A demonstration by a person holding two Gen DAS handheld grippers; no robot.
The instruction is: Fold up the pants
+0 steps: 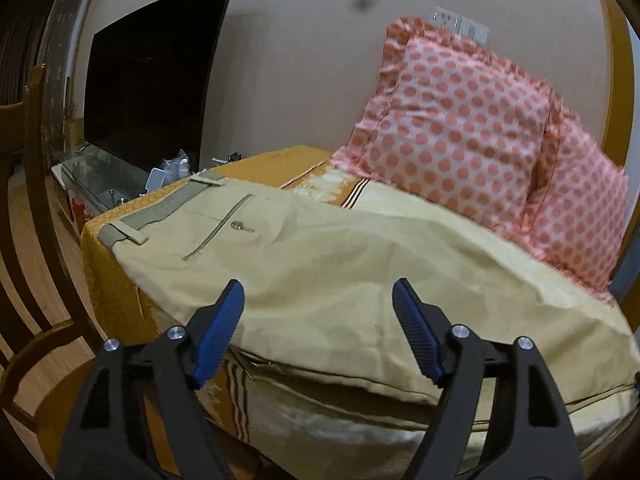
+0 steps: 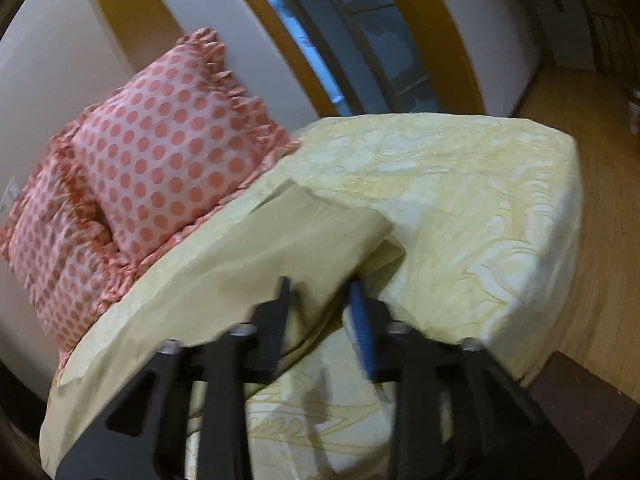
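Observation:
Beige pants (image 1: 320, 264) lie flat on the bed, waistband (image 1: 160, 210) at the far left, back pocket with button up, legs running right. My left gripper (image 1: 318, 300) is open just above the pants' near edge, holding nothing. In the right wrist view the pant legs (image 2: 256, 256) end in a folded-over hem (image 2: 380, 252). My right gripper (image 2: 320, 292) hangs over the near edge of the leg with cloth between its partly parted fingers; the view is blurred.
Two pink polka-dot pillows (image 1: 460, 128) lean against the wall behind the pants, also in the right wrist view (image 2: 160, 160). A dark TV (image 1: 152, 80) on a glass stand is at the back left. A wooden chair (image 1: 36, 280) stands left. The bedspread (image 2: 480, 200) drops to the wood floor (image 2: 600, 200).

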